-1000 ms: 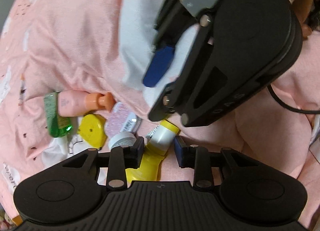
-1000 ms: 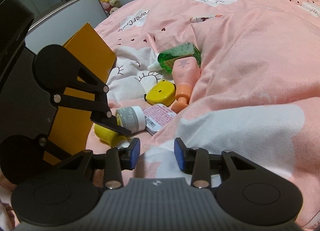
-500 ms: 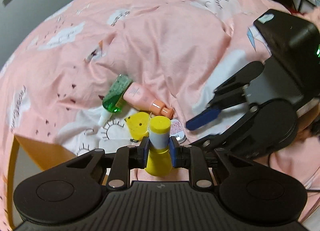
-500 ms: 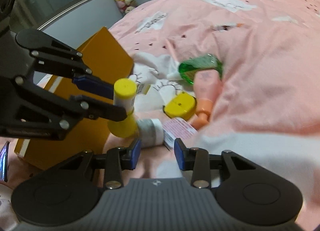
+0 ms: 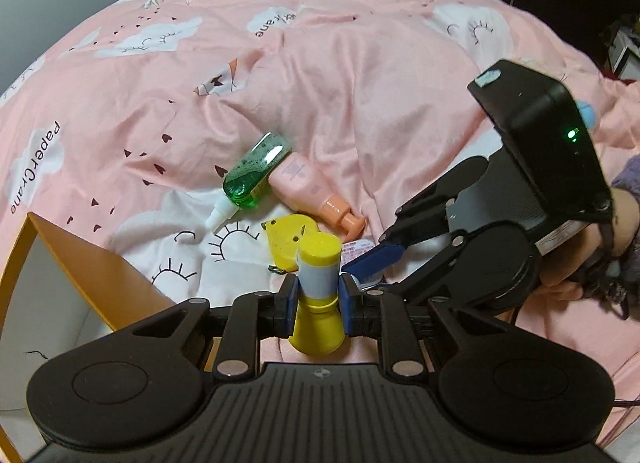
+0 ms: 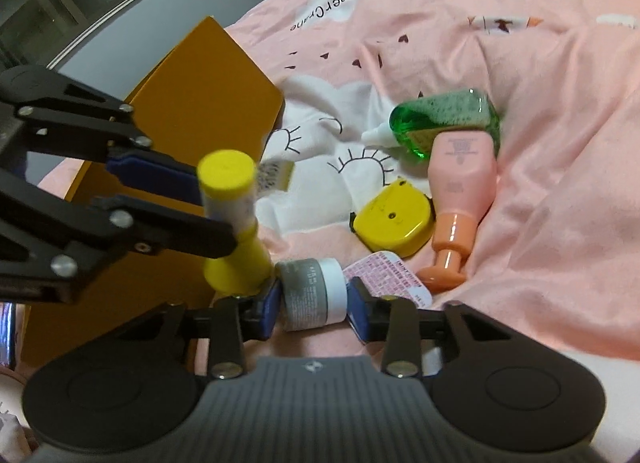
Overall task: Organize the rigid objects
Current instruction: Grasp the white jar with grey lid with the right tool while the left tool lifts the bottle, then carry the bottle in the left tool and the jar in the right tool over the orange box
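Note:
My left gripper is shut on a yellow tube with a yellow cap and holds it upright above the bed; the tube also shows in the right wrist view. My right gripper has its blue pads on either side of a small grey jar with a white lid that lies on the pink sheet; the jaws look open around it. A green bottle, a pink tube, a yellow case and a pink blister pack lie close together.
An orange box with a white inside stands at the left, next to the pile; it also shows in the right wrist view. The pink cloud-print bedding is wrinkled and rises in folds to the right.
My left gripper closed on the yellow tube and lifted it off the bed. My right gripper moved forward and down until its pads flank the grey jar.

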